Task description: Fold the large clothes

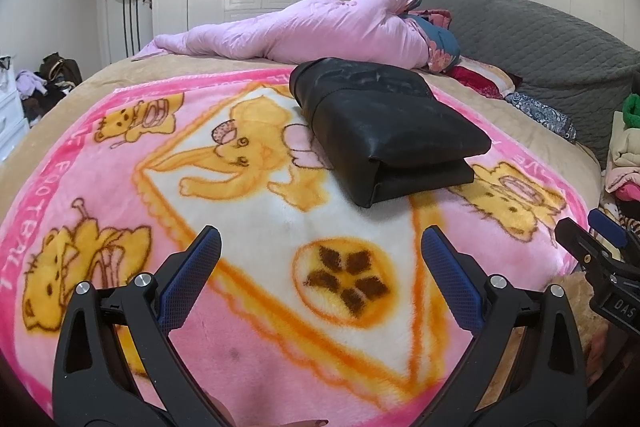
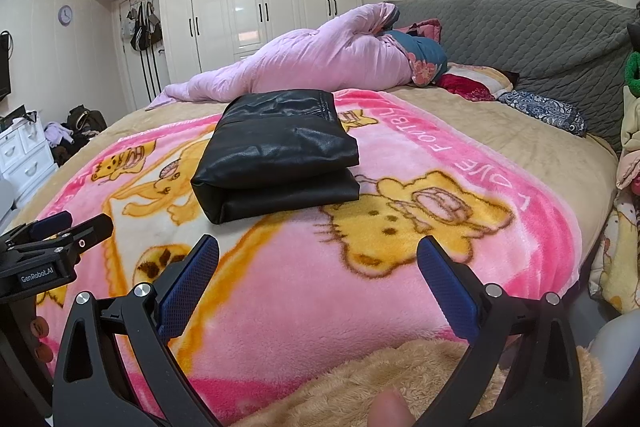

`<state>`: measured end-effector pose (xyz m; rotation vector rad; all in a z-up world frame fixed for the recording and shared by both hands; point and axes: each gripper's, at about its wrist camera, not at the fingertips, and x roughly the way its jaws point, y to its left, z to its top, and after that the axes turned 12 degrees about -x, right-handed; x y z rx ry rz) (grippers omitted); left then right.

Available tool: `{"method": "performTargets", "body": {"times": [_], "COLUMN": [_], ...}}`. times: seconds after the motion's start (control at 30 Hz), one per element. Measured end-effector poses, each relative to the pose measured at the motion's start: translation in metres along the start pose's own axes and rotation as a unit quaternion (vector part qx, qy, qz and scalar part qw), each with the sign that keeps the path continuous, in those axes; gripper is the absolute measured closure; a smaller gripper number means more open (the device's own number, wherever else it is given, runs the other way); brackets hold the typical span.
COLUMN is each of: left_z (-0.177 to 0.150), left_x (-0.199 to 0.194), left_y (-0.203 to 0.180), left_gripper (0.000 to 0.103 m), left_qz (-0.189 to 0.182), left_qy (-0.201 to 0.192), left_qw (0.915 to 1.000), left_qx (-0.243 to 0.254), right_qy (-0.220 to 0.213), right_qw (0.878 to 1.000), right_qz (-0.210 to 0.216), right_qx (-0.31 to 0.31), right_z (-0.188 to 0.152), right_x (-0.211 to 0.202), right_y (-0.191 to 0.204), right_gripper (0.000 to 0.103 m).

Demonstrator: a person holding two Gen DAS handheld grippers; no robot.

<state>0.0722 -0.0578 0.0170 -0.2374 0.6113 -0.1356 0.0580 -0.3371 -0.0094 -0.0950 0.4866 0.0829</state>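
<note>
Garment (image 1: 384, 131), black and already folded into a thick stack, lies on the blanket (image 1: 256, 307) on the bed, far of both grippers, long axis running near-to-far. Left gripper (image 1: 320, 259) and right gripper (image 2: 318, 267) hover apart from it, fingers wide, empty. Neither is clearly nearer.

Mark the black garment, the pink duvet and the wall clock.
Black garment (image 2: 280, 143), right wrist view, top folded layer.
Pink duvet (image 1: 312, 27), left wrist view, middle of the roll.
Wall clock (image 2: 65, 15), right wrist view, face.
</note>
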Motion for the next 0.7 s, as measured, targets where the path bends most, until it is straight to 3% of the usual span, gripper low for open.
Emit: {"method": "performTargets", "body": {"times": [0.23,0.43,0.53,0.63,0.67,0.7], "left_z": [-0.003,0.009,0.025,0.043,0.052,0.060], "left_x": [0.001,-0.002,0.001,0.005,0.004,0.005], "left_y": [0.014,0.054,0.103,0.163,0.195,0.219], "left_gripper": [0.009,0.009,0.009,0.009,0.009,0.009], "left_qz": [0.010,0.047,0.089,0.134,0.167,0.195], "left_qy": [0.016,0.012,0.008,0.007,-0.001,-0.002], "left_qw": [0.9998,0.9987,0.9946,0.9867,0.9804,0.9746], "left_qx": [0.002,-0.017,-0.053,-0.092,-0.104,-0.111], "right_qy": [-0.019,-0.022,-0.005,0.034,0.059,0.059], "right_qw": [0.999,0.988,0.968,0.929,0.909,0.909], "right_qz": [-0.022,-0.125,-0.209,-0.314,-0.352,-0.352], "right_qx": [0.043,0.090,0.135,0.191,0.216,0.216], "right_z": [-0.004,-0.014,-0.036,-0.080,-0.101,-0.101], "right_x": [-0.014,-0.051,-0.079,-0.105,-0.113,-0.113], "right_y": [-0.023,-0.094,-0.157,-0.230,-0.259,-0.259], "right_gripper": [0.004,0.004,0.004,0.004,0.004,0.004]}}
